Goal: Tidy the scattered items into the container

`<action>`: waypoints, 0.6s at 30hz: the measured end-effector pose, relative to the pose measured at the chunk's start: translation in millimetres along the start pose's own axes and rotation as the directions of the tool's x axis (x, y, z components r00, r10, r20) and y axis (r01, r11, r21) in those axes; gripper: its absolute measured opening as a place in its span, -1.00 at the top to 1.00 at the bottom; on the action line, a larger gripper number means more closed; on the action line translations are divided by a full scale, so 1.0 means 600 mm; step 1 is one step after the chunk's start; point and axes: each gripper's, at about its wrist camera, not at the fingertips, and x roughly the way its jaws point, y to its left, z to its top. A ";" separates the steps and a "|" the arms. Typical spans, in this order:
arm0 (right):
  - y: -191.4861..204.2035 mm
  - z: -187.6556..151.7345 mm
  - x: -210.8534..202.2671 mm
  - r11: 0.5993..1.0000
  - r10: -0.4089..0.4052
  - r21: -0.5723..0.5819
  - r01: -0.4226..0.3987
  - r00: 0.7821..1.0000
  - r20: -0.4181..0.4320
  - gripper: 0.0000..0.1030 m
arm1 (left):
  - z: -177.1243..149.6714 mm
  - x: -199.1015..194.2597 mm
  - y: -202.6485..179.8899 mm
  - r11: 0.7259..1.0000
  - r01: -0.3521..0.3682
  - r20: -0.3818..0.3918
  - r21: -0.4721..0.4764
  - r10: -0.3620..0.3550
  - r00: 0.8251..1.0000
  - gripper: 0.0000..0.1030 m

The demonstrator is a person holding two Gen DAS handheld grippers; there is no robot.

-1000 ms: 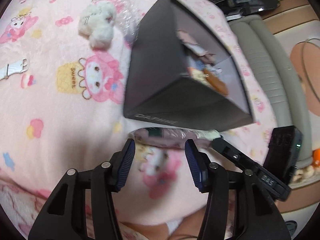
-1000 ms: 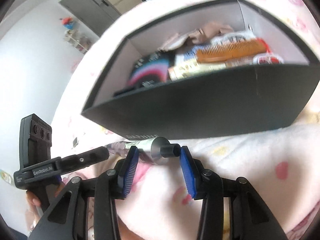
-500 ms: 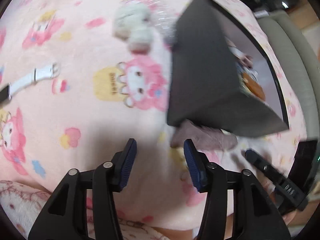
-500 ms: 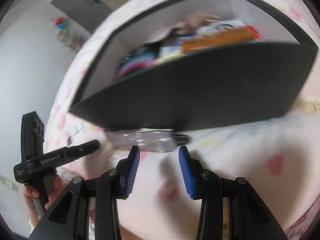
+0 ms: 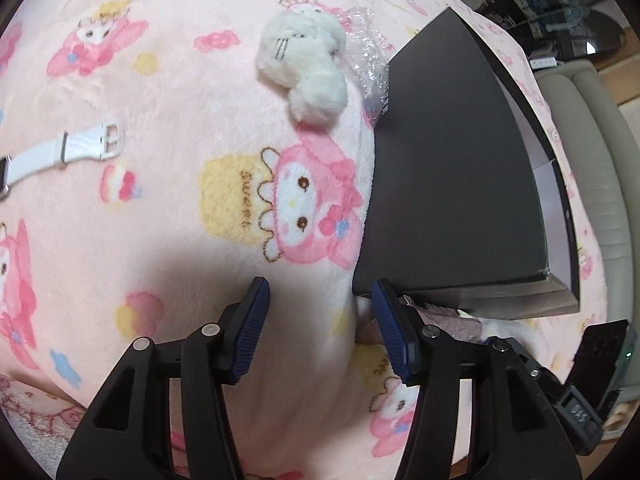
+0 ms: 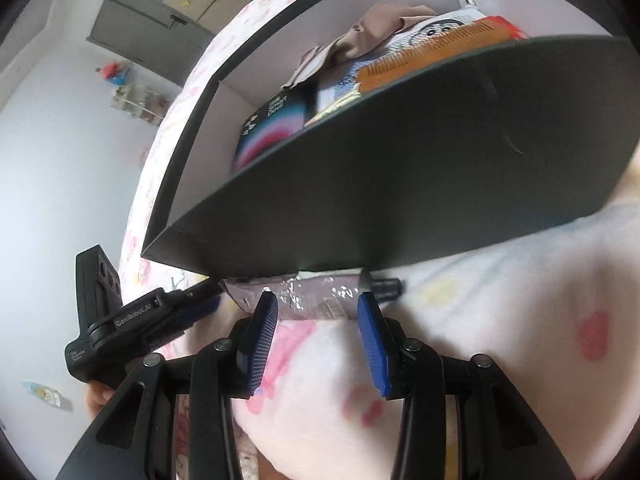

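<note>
Lying crosswise just beyond the right gripper (image 6: 316, 340), a tube (image 6: 304, 294) in shiny pinkish wrapping rests on the pink blanket (image 6: 500, 320), pressed up against the near wall of the black box (image 6: 420, 184). Its long axis runs left to right, with the dark cap (image 6: 384, 286) at the right end. The right jaws stand partly apart with nothing between them, straddling the tube's middle from the near side, pads short of it.

The left gripper (image 5: 320, 320) sits at the tube's left end, beside the box's near corner; its jaws are also partly apart and empty, and only a bit of the tube (image 5: 448, 320) shows past its right-hand pad.

The right hand looks better placed: pushing forward would bring both pads across the tube's narrow width. The box wall is close behind, so the far tips may bump it. The box already holds a comb (image 6: 432, 58), a cloth and packets. A plush toy (image 5: 308, 68) and white watch strap (image 5: 68, 152) remain out on the blanket.
</note>
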 end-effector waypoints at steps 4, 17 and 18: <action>-0.014 0.001 -0.003 0.997 -0.076 0.025 0.075 0.997 0.026 0.27 | -0.022 -0.010 -0.003 0.991 0.129 -0.038 0.028 -0.127 0.991 -0.04; -0.021 0.004 0.015 0.997 -0.080 -0.004 0.080 0.997 0.022 0.25 | -0.037 0.024 -0.035 0.985 0.136 -0.033 0.105 -0.133 0.991 0.26; -0.021 0.003 0.013 0.997 -0.073 -0.002 0.073 0.997 0.022 0.26 | -0.041 0.022 -0.036 0.984 0.142 -0.039 0.109 -0.139 0.990 0.26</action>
